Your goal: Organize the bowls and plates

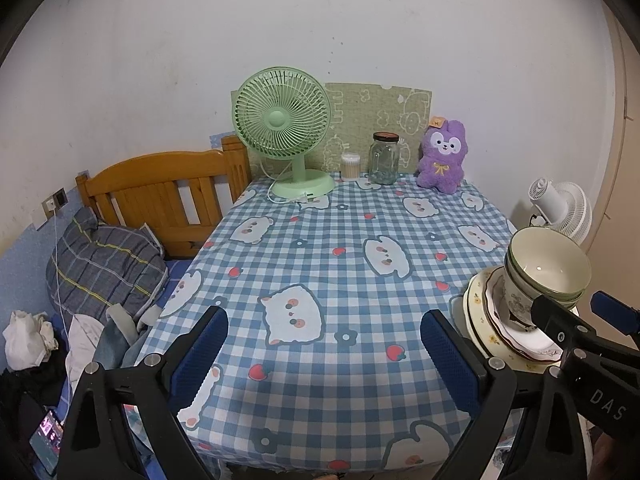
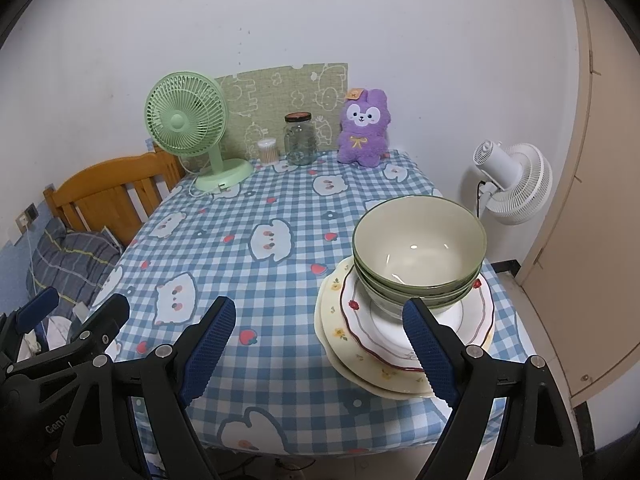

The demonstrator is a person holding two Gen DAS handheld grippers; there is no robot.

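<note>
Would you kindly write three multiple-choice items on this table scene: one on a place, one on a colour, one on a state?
1. Where do the stacked bowls sit?
A. on the stacked plates
B. beside the jar
C. on the bed

2. What colour is the desk fan on the table?
A. white
B. green
C. purple

3. How is the right gripper?
A. shut on a bowl
B. shut on a plate
C. open, holding nothing

Answers: A, the bowls rest on the plates; B, its cage and base are green; C, its fingers stand apart over the cloth.

"DAS" on the right gripper (image 1: 588,312)
</note>
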